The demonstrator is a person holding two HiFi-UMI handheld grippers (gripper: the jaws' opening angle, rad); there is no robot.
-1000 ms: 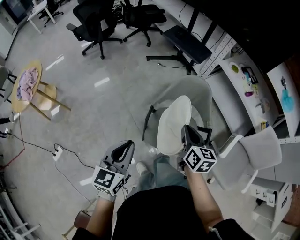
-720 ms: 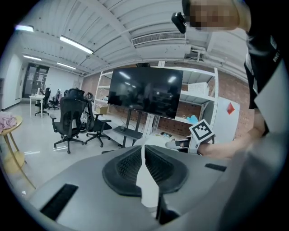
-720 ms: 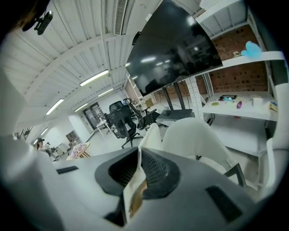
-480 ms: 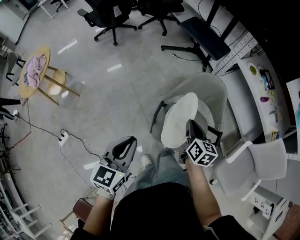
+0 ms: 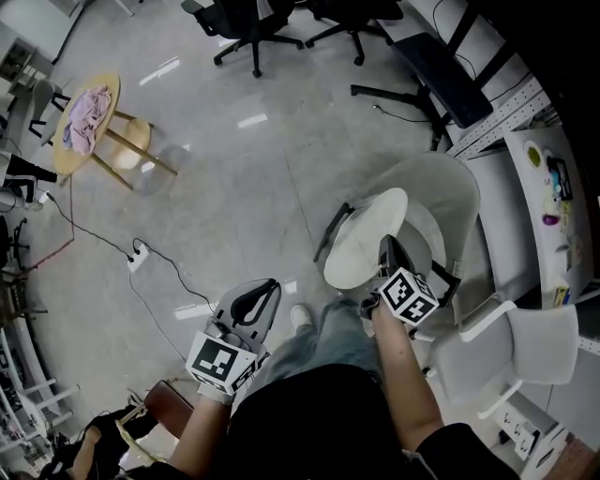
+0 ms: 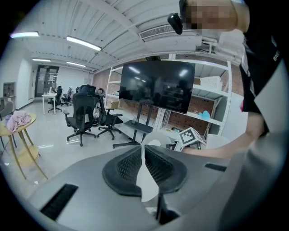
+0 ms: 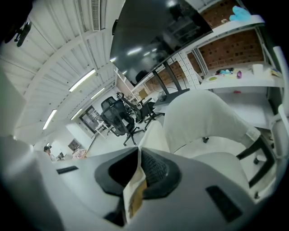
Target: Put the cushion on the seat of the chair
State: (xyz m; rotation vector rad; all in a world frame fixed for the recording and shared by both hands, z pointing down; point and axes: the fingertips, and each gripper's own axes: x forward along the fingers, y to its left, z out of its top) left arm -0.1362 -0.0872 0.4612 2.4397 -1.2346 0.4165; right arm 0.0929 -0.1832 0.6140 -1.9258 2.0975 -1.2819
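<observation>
- Cushion [image 5: 364,239], its near edge clamped in the right gripper's [image 5: 385,246] narrow jaws, had sunk lower, tilted over the chair's [image 5: 441,178] front edge.
- Left gripper [image 5: 270,287] hung closed, empty; setting down seemed near.

The chair [image 5: 450,192] stands on the floor [image 5: 253,187], just in front of the person's legs [image 5: 323,336] and a bit to the right. The cushion [image 5: 366,239] is over the chair's seat, tilted. Its near edge is in between the jaws of the right gripper [image 5: 385,248]. The left gripper [image 5: 255,302] is well to the left of the chair, over the floor. A second chair [image 5: 511,337] stands just beside the first one, on its right. A shelf [image 5: 534,216] runs along the right side. Far off to the left stands a round table [image 5: 67,155] with a cloth [image 5: 86,105] on it. A power strip [image 5: 138,255] lies on the floor between that table and the left gripper. Office chairs [image 5: 248,23] stand at the far side.
</observation>
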